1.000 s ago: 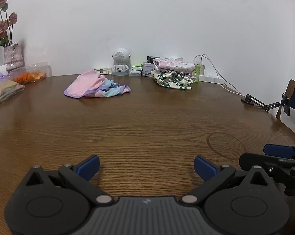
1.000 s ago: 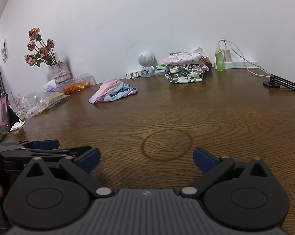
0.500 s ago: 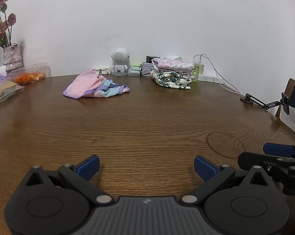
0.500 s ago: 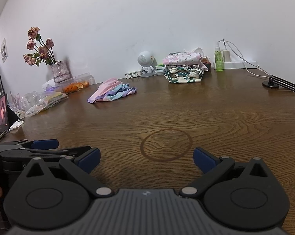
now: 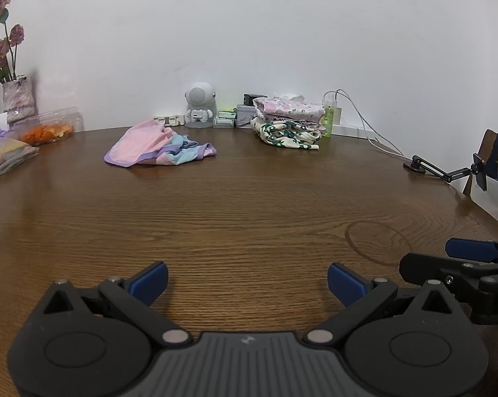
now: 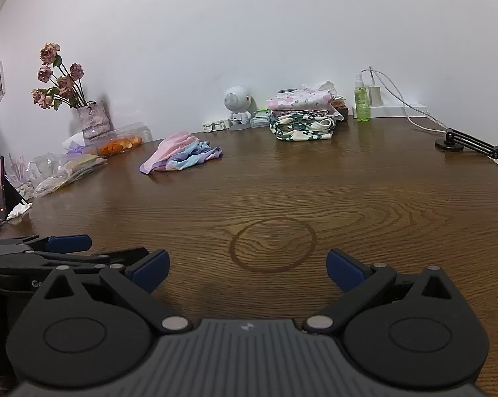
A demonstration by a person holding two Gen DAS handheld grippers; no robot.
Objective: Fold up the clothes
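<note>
crumpled pastel garment [image 5: 159, 147], grained wood table [image 5: 249, 218] — folded stack [image 5: 288, 122] behind

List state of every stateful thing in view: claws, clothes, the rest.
left claw: open, empty, above bare table
right claw: open, empty, above the ring stain
pink and blue garment: crumpled, unfolded, lying on the table
stack of clothes: folded, piled near the wall
green bottle: upright
flowers: wilted, standing in a vase
charger: plugged in, cable attached
</note>
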